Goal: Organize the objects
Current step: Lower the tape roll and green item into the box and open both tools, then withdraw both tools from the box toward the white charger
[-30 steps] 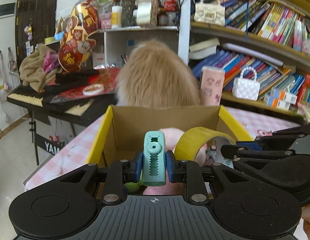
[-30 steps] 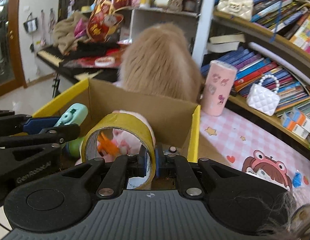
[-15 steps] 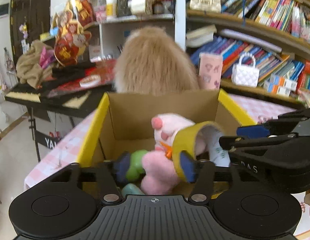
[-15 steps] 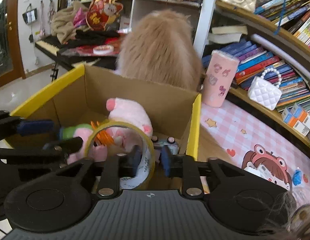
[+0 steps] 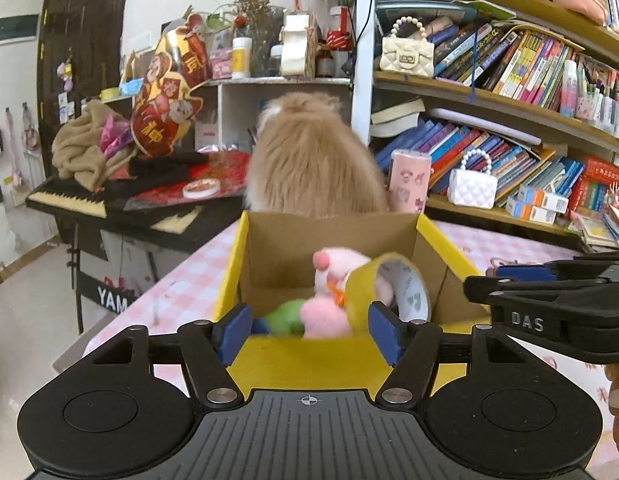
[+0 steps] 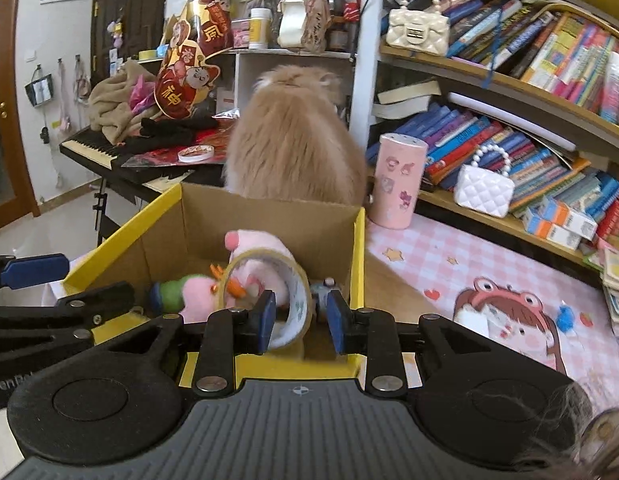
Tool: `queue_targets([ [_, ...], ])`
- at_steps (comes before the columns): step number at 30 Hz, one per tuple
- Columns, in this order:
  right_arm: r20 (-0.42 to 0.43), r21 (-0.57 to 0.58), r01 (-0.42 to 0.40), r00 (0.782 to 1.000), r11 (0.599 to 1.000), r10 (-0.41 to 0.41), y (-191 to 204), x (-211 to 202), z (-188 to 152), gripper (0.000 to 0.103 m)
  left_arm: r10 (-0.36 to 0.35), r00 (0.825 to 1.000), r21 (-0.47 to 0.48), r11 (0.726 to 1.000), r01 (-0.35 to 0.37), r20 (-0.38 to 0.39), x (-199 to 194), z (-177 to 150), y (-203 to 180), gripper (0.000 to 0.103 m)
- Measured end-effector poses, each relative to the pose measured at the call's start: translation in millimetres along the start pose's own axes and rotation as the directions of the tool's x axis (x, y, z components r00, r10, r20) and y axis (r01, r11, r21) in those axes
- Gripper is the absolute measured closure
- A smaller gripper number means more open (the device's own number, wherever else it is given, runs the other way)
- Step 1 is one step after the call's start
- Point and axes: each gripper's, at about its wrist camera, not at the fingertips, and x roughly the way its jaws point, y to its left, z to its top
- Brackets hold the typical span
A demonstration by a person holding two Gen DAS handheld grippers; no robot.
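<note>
A yellow tape roll (image 6: 287, 300) leans on a pink plush toy (image 6: 245, 276) inside the cardboard box (image 6: 269, 216). The right gripper (image 6: 301, 320), jaws parted, straddles the roll's near edge; the left gripper (image 5: 307, 330) gapes empty at the near wall.

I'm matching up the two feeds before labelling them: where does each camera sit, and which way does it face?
Left wrist: on the left claw, facing the yellow box; its open blue pads frame the box, and the right claw enters from the right.
Right wrist: on the right claw, facing the same box from its right; the left claw shows at left.
Shared: box, tape roll, pink plush, cat.
</note>
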Motion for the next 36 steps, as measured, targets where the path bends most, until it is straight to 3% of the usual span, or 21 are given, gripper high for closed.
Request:
queue_targets([
  [9,-0.062,0.056,0.035,0.998,0.998,-0.032,16,-37,-53,0.072,-0.006,0.997,0.03,1.0,0.009,-0.07,-35,-42,0,0.025],
  [12,-0.082,0.073,0.062,0.995,0.995,-0.056,21,-51,-72,0.066,-0.027,0.995,0.047,0.998,0.032,-0.093,-45,-56,-4,0.024],
  [19,-0.123,0.093,0.144,0.984,0.985,-0.132,24,-74,-106,0.064,-0.065,0.989,0.061,0.995,0.074,-0.135,-57,-74,-13,0.024],
  [27,-0.136,0.116,0.243,0.964,0.963,-0.227,15,-101,-131,0.056,-0.146,0.977,0.101,0.981,0.163,-0.158,-62,-85,-39,0.024],
  [36,-0.181,0.172,0.36,0.927,0.917,-0.329,-16,-120,-150,0.053,-0.242,0.951,0.149,0.951,0.272,-0.193,-56,-88,-77,0.023],
])
